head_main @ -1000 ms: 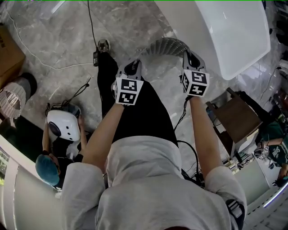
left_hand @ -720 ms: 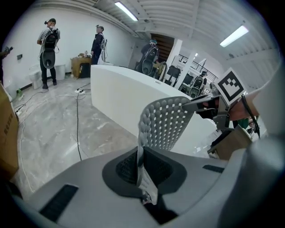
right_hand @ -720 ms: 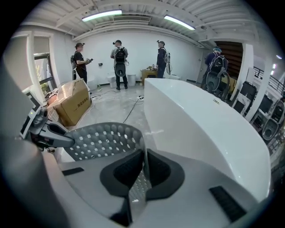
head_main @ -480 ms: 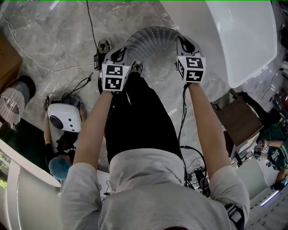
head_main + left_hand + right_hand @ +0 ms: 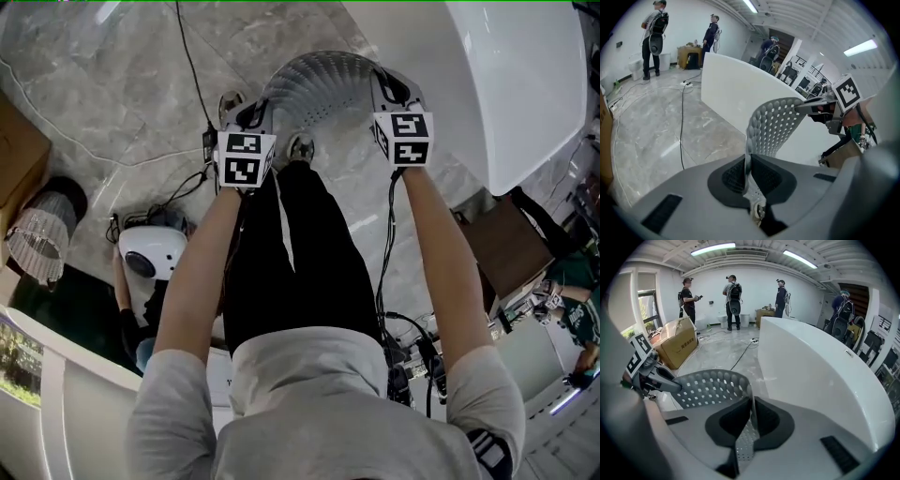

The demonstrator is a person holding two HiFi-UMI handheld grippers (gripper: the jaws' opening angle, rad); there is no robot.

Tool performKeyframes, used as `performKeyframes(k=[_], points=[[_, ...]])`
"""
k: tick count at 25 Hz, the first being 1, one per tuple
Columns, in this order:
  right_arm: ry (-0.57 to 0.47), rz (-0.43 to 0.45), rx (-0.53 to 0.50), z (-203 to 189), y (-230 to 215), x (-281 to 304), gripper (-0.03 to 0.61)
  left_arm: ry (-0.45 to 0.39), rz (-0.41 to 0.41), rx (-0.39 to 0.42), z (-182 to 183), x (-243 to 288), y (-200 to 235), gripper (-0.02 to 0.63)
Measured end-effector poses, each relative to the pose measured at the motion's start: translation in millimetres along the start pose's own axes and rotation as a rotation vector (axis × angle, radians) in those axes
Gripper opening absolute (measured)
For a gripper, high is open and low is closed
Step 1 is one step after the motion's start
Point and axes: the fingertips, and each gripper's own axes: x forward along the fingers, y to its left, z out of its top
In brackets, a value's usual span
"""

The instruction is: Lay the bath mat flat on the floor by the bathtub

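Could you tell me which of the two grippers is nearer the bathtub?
The right gripper, clamping the bath mat beside the bathtub; the left gripper holds its opposite edge.

Clutter and bystanders in a bright, white-walled workroom.
A black cable (image 5: 190,66) trails across the grey marble floor (image 5: 112,103). Off to one side a white domed device (image 5: 155,265) sits among looped wires, with a beaded lampshade (image 5: 36,246) near it and a big cardboard box (image 5: 677,347) further along. A brown boxy stand (image 5: 518,246) sits on the opposite side. Three people (image 5: 732,294) wearing dark backpacks stand together by the far wall. A fourth person (image 5: 843,312) stands apart near a dark stairway, and strip lights (image 5: 716,248) glow on the ceiling.
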Motion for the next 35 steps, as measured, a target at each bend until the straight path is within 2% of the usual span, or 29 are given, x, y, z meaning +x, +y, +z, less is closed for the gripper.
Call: performKeyframes(k=[4,10,16,22,26,29,33,35], points=[[0.014,-0.005,-0.005,19.6,4.8,28.8,0.023,0.009,-0.005,0.014,11.7,7.5,30.0,0.025],[0.051,-0.019,-0.02,34.5,17.4,56.4,0.023,0.001,0.043,-0.059,31.8,33.3,79.1,0.025],[0.052,-0.006,-0.013,45.1,18.7,73.9,0.023,-0.001,0.062,-0.044,41.8,38.1,95.1,0.025],[0.06,0.009,-0.028,41.2,20.8,90.6,0.025,0.014,0.082,-0.039,32.4,36.6,107.6,0.025],[0.061,0.036,-0.092,43.4,34.3,86.0,0.025,0.009,0.106,-0.105,19.0,26.7,103.7,0.025],[0.025,0.058,-0.123,58.0,34.4,102.2,0.025,-0.01,0.145,-0.13,28.7,32.7,114.5,0.025],[0.034,0.077,-0.105,53.2,35.1,106.6,0.025,-0.001,0.17,-0.208,22.7,30.5,117.6,0.025],[0.021,0.083,-0.118,60.0,34.1,113.9,0.025,-0.006,0.176,-0.215,29.8,33.6,125.5,0.025]])
